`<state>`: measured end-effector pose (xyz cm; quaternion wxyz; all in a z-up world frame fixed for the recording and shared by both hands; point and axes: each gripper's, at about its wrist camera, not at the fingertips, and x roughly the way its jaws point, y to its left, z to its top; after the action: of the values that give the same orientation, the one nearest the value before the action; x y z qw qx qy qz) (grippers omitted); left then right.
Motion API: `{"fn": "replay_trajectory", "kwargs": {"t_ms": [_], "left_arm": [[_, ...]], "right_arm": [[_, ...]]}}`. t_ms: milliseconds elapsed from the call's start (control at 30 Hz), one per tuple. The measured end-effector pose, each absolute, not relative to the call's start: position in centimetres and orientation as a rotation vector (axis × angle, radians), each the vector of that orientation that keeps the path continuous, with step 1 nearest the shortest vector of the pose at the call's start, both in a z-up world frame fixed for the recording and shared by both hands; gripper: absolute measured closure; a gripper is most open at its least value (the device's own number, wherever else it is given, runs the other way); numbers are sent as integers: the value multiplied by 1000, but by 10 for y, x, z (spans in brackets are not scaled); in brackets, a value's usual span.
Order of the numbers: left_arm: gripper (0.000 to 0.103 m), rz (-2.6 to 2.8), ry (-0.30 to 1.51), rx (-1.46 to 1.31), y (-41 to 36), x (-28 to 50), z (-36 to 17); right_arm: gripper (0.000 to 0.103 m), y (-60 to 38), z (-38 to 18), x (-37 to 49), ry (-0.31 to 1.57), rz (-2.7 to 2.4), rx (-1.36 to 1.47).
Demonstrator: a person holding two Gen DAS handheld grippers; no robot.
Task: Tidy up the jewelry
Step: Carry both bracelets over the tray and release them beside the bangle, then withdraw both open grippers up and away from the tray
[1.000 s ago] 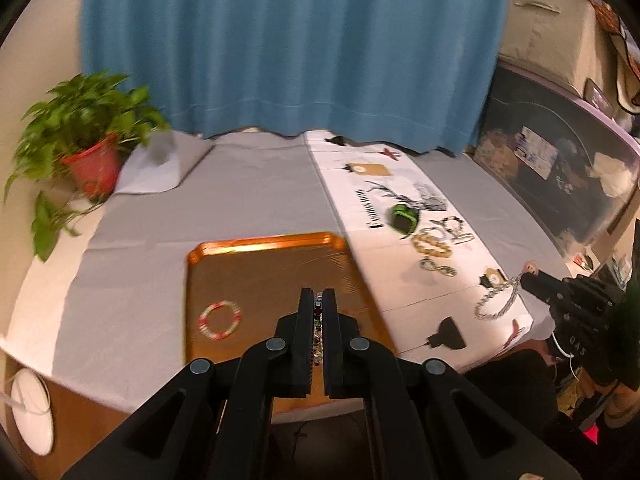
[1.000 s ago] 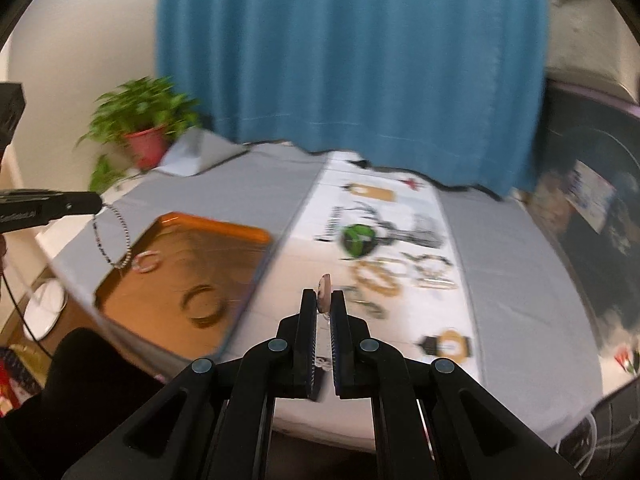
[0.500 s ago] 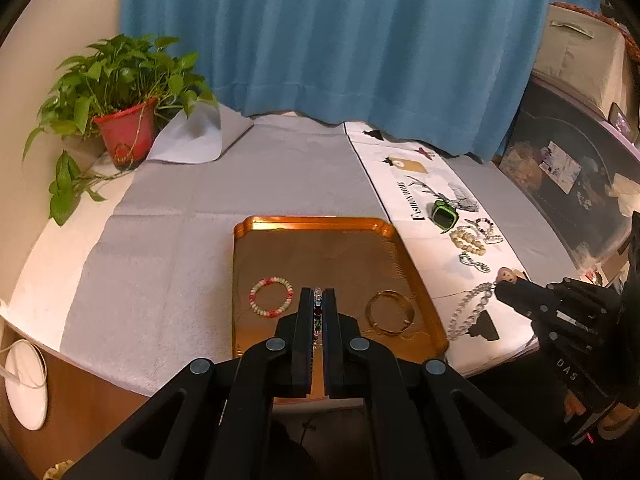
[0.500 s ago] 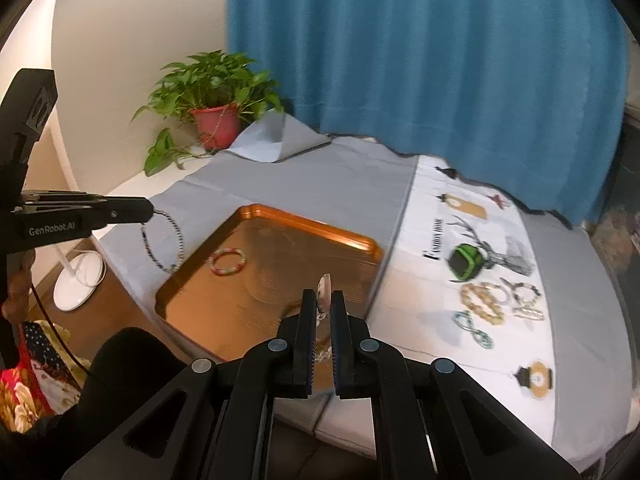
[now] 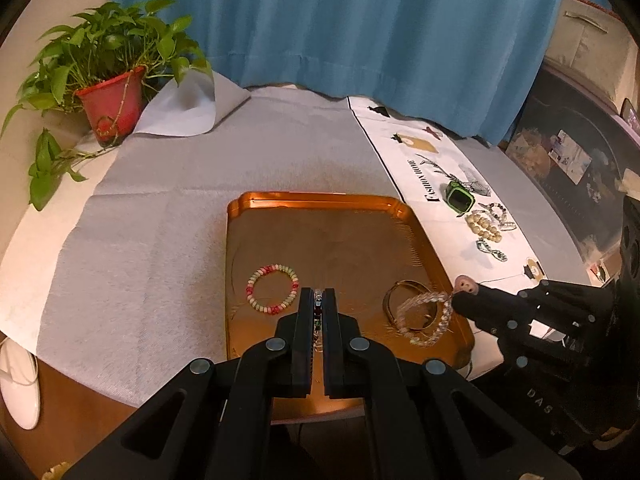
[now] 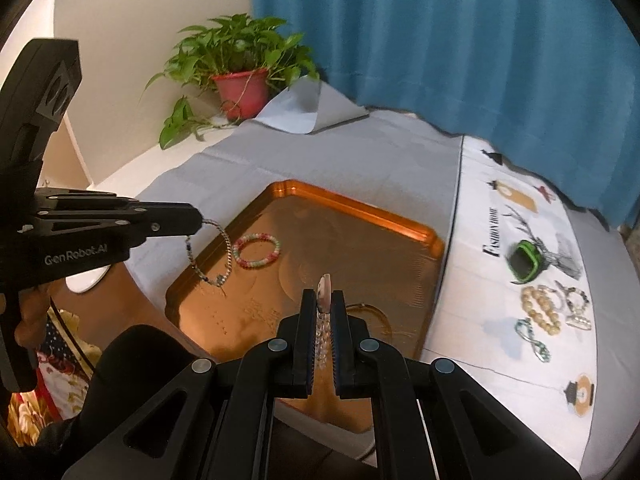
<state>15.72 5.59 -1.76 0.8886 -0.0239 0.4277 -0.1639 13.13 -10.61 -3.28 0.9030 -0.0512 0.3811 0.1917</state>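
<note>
Jewelry is partly gathered on the copper tray (image 5: 320, 200): a red-and-green beaded bracelet (image 5: 272, 288) lies near its left edge, a gold bangle (image 5: 412, 308) near its right edge. The left gripper (image 5: 318, 300) is clamped on a dark beaded chain bracelet (image 6: 210, 252) hanging over the tray's near left corner. The right gripper (image 6: 325, 304) pinches a clear crystal bracelet (image 5: 424, 316), apparently dangling above the bangle. Other pieces lie on the white printed runner (image 6: 472, 216).
</note>
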Motion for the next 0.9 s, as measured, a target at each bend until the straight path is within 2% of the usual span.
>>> {"fn": "replay_trajectory", "kwargs": {"t_ms": [233, 267, 300, 333, 367, 400, 600, 900], "left_arm": [[99, -322, 933, -55, 57, 173, -35], [90, -312, 954, -67, 58, 177, -39], [60, -304, 977, -77, 60, 179, -42], [38, -270, 1018, -90, 62, 182, -47], [7, -233, 1032, -97, 64, 182, -50], [3, -211, 1019, -106, 67, 180, -50], [3, -153, 1029, -104, 80, 153, -51], [3, -57, 998, -116, 74, 69, -39]], "right_arm": [[95, -92, -50, 148, 842, 419, -112], [93, -90, -53, 151, 859, 425, -102], [86, -90, -56, 153, 878, 425, -100], [78, -89, -62, 156, 923, 414, -105], [53, -90, -67, 158, 950, 400, -110], [32, -91, -71, 157, 963, 383, -115], [30, -112, -71, 128, 960, 356, -127], [30, -141, -46, 47, 918, 296, -25]]}}
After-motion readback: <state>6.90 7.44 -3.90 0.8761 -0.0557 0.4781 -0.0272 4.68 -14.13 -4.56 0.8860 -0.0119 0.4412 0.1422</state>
